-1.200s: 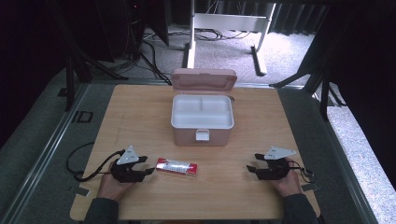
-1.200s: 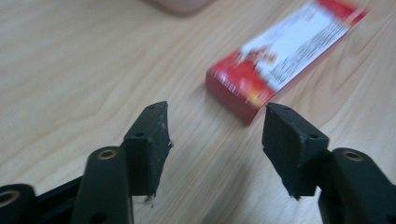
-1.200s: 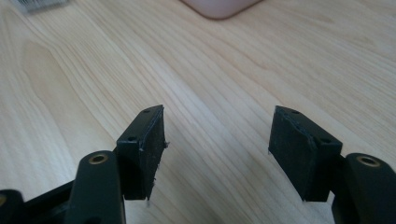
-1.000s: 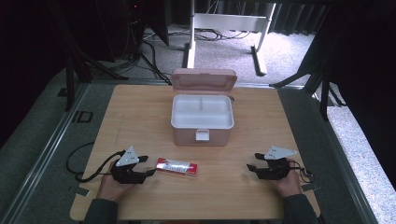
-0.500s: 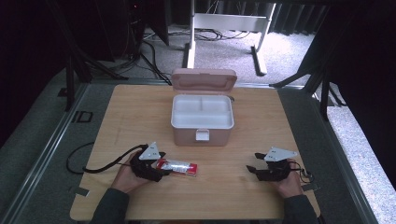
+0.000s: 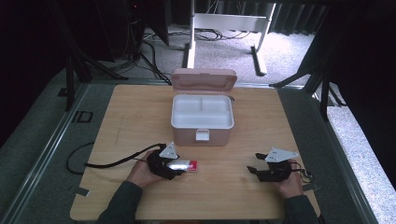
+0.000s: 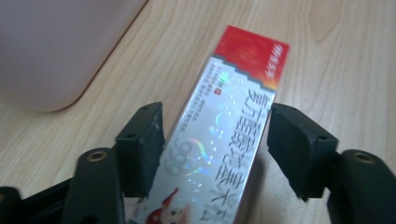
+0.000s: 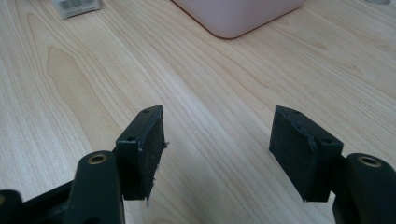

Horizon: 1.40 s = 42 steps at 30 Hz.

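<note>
The counter (image 6: pixel 140 107) is a wooden top with a pink box (image 6: pixel 202 119) standing at its middle, lid tipped back and the white inside bare, two compartments as far as I can tell. Nearer to me lies the thing I'm after: a slim silver carton with a red end (image 6: pixel 183 165), flat on the wood just in front of the box and a little to its left.

My left tool (image 6: pixel 173 167) sits right over that carton. In the left gripper view the carton (image 7: pixel 224 135) runs lengthwise between the two black jaws, red end pointing away from me. The jaws have just been closing in on it; the one on the left of that view looks to be touching the carton's edge, while the other seems a hair off or barely in contact. So I judge the grip not yet made.

My right tool (image 6: pixel 259 171) rests near the front right of the counter, well apart from the carton. Its jaws stand wide with nothing but wood between them (image 8: pixel 215 154).

I take this as the pick-up step. Next I need to finish squeezing across the carton's narrow width, squarely so it doesn't twist, then lift it clear and carry it over the box's front wall into a compartment.
</note>
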Each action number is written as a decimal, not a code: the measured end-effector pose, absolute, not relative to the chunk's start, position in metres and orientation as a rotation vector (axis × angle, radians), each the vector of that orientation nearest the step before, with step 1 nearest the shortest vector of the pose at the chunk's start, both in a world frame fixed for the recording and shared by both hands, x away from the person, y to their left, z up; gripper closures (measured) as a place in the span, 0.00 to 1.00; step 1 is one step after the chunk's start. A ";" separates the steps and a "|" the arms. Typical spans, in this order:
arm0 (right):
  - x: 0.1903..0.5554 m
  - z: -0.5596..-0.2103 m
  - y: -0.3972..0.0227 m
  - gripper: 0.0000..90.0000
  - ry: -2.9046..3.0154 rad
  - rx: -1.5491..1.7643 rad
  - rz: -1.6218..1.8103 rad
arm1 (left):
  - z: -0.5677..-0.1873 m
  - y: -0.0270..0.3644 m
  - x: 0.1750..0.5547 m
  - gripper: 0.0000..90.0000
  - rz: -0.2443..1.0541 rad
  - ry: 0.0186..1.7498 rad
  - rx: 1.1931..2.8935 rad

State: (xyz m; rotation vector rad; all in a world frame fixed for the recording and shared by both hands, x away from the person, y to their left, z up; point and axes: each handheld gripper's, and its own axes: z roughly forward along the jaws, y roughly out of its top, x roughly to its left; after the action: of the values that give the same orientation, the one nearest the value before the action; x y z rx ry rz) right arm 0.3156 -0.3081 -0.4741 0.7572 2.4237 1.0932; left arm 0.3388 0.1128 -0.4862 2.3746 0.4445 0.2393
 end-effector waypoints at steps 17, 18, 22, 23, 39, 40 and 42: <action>0.316 -0.474 -0.308 0.39 2.423 0.764 1.075 | -0.486 0.189 0.324 0.56 0.318 0.708 2.321; 0.316 -0.474 -0.308 0.39 2.423 0.764 1.075 | -0.486 0.196 0.323 0.56 0.321 0.724 2.314; 0.316 -0.473 -0.307 0.39 2.417 0.767 1.081 | -0.487 0.220 0.314 0.56 0.349 0.789 2.295; 0.316 -0.473 -0.307 0.39 2.416 0.766 1.078 | -0.488 0.223 0.313 0.56 0.351 0.801 2.288; 0.321 -0.466 -0.299 0.40 2.393 0.776 1.053 | -0.451 0.228 0.320 0.43 0.398 0.777 2.207; 0.323 -0.464 -0.296 0.41 2.395 0.771 1.048 | -0.445 0.226 0.325 0.45 0.396 0.766 2.204; 0.326 -0.461 -0.289 0.42 2.394 0.765 1.031 | -0.434 0.219 0.333 0.46 0.399 0.749 2.193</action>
State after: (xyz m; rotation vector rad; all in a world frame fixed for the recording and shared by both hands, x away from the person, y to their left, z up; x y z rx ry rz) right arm 0.3261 -0.2894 -0.4605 0.7648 2.3942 1.0315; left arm 0.3333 0.2191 -0.4335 2.1929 0.7493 0.3993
